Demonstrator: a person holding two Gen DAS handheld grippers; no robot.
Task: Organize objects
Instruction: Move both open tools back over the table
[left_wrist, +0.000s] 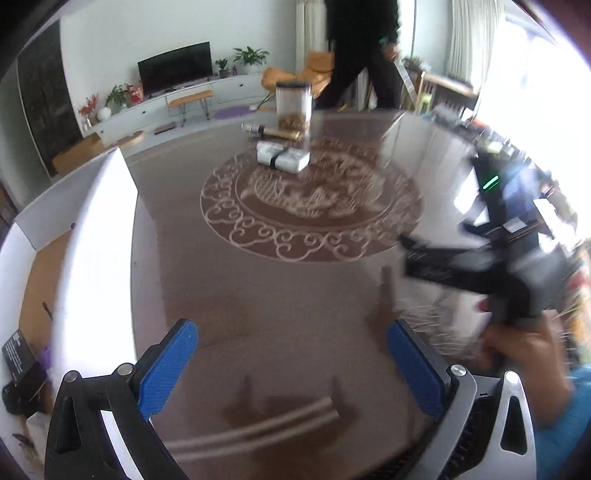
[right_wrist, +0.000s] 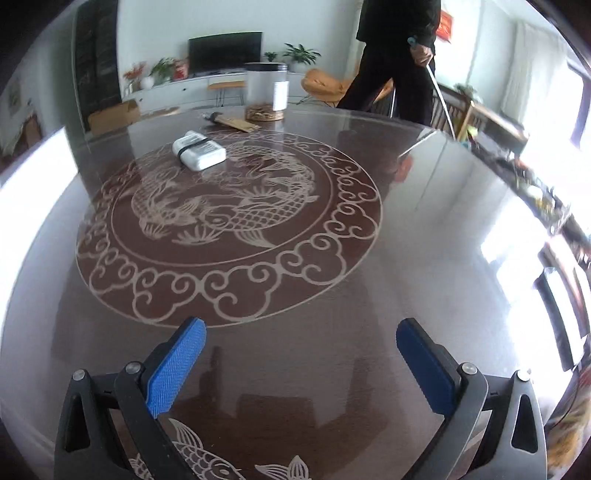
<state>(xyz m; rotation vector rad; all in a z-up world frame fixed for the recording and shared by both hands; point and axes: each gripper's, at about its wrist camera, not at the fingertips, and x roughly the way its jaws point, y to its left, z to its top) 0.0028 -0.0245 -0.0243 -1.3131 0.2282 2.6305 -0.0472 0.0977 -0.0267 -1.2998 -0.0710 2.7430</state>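
The left tool hangs released over the bare table, nothing between its blue pads. Well ahead of it lie a white packet, a bottle and a clear jar. The right tool is likewise spread wide and empty, the packet far ahead to its left.

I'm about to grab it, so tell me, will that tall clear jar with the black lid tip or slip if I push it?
The clear jar stands tall and narrow, so a push near its lid would probably tip it. Only a shallow layer fills the bottom, so it is likely light. On the glossy table it may slide easily.
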